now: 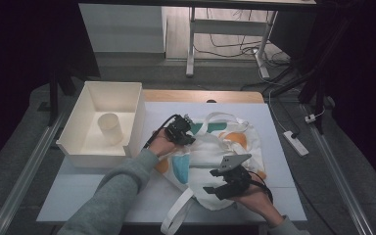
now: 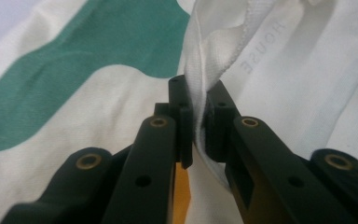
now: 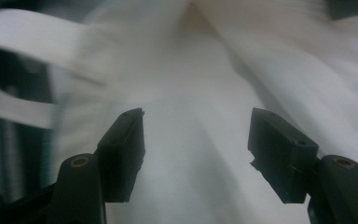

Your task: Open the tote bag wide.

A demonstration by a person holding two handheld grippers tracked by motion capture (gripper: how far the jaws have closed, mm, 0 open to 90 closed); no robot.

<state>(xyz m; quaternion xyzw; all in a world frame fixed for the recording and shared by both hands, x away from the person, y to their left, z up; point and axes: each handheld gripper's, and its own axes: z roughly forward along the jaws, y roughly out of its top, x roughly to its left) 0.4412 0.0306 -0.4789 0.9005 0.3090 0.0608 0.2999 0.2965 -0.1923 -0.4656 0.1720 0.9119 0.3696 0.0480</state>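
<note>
- Table [image 1: 103, 193]: white top, carrying everything below.
- Tote bag [image 1: 210, 156] (cream cloth with teal and orange patches): spread flat between the two grippers, both resting on it.
- Cream bin [image 1: 90, 149]: just beside the left gripper on its outer side — a paper cup [image 1: 110, 128] stands inside.
- Left gripper [image 2: 196, 116]: jaws closed down on a fold of the bag's white hem, cloth pinched between the pads.
- Right gripper [image 3: 196, 149]: jaws spread wide over the bag's near edge — nothing clamped.
</note>
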